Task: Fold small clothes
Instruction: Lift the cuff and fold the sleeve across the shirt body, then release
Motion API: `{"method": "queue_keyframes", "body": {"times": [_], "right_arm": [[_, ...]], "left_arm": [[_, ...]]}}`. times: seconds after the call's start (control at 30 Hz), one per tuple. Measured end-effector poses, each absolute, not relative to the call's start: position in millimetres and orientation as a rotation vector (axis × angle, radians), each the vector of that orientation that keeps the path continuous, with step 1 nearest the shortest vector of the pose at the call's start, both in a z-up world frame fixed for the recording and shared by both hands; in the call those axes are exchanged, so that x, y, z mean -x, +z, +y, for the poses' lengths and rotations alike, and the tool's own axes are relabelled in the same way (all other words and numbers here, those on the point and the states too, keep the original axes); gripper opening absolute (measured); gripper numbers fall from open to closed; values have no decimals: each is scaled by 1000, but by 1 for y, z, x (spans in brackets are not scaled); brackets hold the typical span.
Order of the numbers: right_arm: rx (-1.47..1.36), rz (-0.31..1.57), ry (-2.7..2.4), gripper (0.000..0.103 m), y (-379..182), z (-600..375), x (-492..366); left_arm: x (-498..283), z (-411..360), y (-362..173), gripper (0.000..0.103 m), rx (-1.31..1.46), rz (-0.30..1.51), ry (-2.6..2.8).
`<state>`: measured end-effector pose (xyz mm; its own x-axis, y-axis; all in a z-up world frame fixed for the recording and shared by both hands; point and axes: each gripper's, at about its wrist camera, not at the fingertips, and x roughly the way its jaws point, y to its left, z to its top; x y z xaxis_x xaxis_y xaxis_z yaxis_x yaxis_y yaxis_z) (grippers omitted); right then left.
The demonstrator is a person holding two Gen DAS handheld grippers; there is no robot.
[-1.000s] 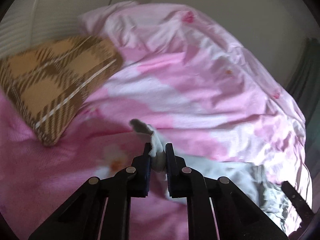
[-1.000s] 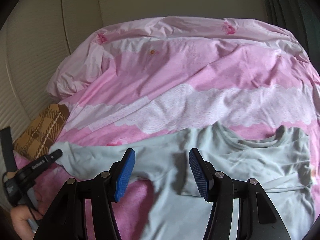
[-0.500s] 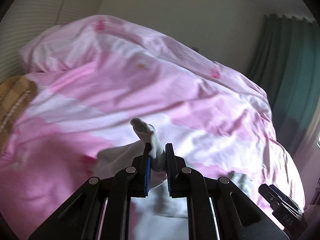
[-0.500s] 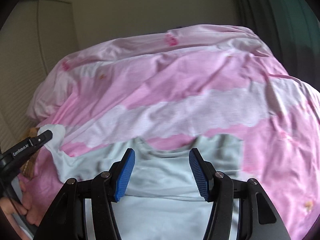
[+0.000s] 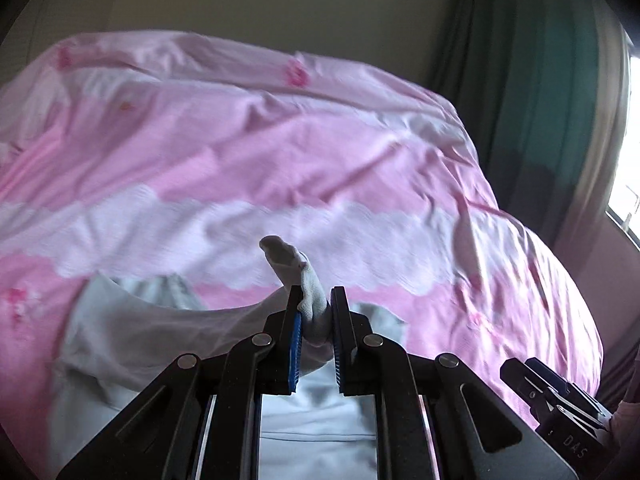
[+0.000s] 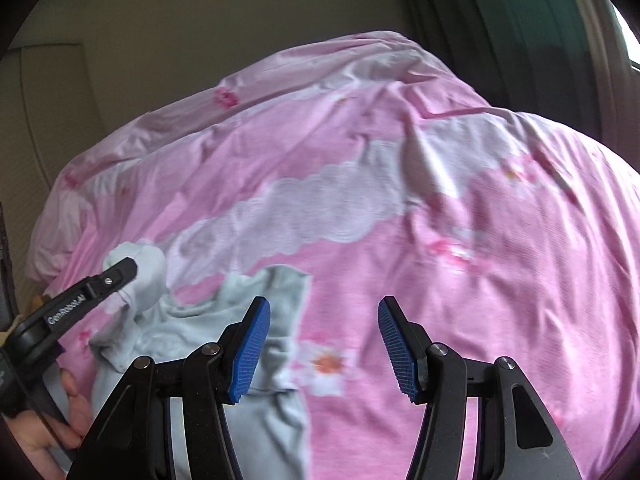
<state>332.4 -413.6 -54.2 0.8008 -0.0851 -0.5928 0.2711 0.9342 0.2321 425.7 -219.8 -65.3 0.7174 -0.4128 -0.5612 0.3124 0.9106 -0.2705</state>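
A pale grey-blue small shirt lies on the pink bedspread. My left gripper is shut on one sleeve, and the sleeve's end sticks up past the blue pads. The sleeve is lifted and drawn over the shirt's body. In the right wrist view the left gripper shows at the left with the sleeve bunched at its tip. My right gripper is open and holds nothing. Its left finger is above the shirt's right edge and its right finger above bare bedspread.
Dark green curtains hang at the back right beside a bright window. A beige wall stands behind the bed. A person's hand holds the left gripper's handle at lower left. The bedspread drops away at the right.
Both grippers swept to the right across the bed. The left one carried the sleeve over the shirt; the plaid pillow left view. The right gripper passed from the shirt's middle to its right edge.
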Motion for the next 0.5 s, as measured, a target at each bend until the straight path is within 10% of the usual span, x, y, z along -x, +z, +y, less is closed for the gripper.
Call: {"method": "queue_keyframes", "body": {"times": [0.3, 0.4, 0.5], "right_arm": [[-339, 641, -217, 57, -72, -437, -326], [-337, 648, -209, 57, -76, -434, -328], [-336, 658, -200, 57, -80, -429, -330]], "left_arm": [[-417, -266, -115, 17, 51, 758, -435], [-415, -274, -122, 48, 0, 771, -416], [-407, -272, -118, 55, -26, 741, -401]]}}
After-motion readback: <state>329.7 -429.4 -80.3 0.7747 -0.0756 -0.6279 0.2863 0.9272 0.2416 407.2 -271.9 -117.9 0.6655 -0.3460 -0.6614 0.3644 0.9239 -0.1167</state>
